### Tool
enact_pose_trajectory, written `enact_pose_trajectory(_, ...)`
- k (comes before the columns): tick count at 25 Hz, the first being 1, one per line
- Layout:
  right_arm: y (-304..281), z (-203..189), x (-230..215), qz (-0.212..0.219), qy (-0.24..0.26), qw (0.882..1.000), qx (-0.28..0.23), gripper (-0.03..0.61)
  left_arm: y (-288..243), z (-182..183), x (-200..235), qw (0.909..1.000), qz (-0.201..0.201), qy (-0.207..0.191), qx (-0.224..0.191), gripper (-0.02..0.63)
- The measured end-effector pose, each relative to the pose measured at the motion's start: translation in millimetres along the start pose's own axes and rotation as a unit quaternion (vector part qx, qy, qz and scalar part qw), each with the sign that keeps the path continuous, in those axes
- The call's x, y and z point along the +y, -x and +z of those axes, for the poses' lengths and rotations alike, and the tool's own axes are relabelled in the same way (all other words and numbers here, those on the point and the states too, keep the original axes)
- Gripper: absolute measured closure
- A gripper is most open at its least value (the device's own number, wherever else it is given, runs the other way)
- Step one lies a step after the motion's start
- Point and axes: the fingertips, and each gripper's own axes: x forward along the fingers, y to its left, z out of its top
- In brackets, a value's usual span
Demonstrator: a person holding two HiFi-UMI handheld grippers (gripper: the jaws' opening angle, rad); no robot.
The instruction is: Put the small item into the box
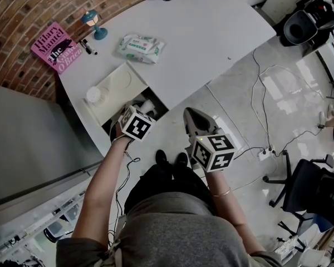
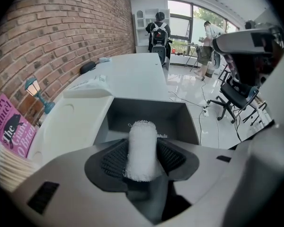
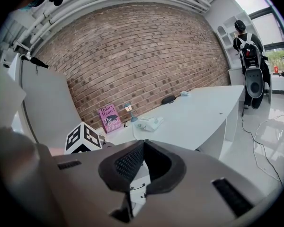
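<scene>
My right gripper (image 3: 143, 143) has its jaws closed together with nothing between them. Just left of it sits the left gripper's cube (image 3: 85, 137). Beyond, a white desk (image 3: 203, 110) carries a wipes pack (image 3: 149, 123) and a small lamp (image 3: 129, 111), with a pink book (image 3: 110, 117) by the brick wall (image 3: 132, 56). A person (image 3: 249, 56) with a backpack stands at the desk's far end

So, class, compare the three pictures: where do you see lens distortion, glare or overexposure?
Head view: the glossy floor shows bright glare. Left gripper view: fisheye bends the brick wall, corners go black. Right gripper view: the window is washed out.
</scene>
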Motion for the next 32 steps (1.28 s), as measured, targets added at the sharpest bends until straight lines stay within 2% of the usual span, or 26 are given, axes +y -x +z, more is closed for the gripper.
enact_pose_trajectory(15,0,0,9,0.023,0.008,1.0,0.003,0.574,38,20,4,0.9969,0.024,0.045,-0.061,0.399)
enact_pose_trajectory(22,1,-2,20,0.041,0.02,0.999,0.007,0.574,62,24,9,0.9926,0.058,0.057,-0.09,0.436)
enact_pose_trajectory(26,2,0,26,0.05,0.026,0.998,0.006,0.574,78,25,11,0.9876,0.08,0.074,-0.113,0.44)
enact_pose_trajectory(32,6,0,34,0.062,0.034,0.998,0.005,0.574,106,25,16,0.9734,0.108,0.118,-0.164,0.474)
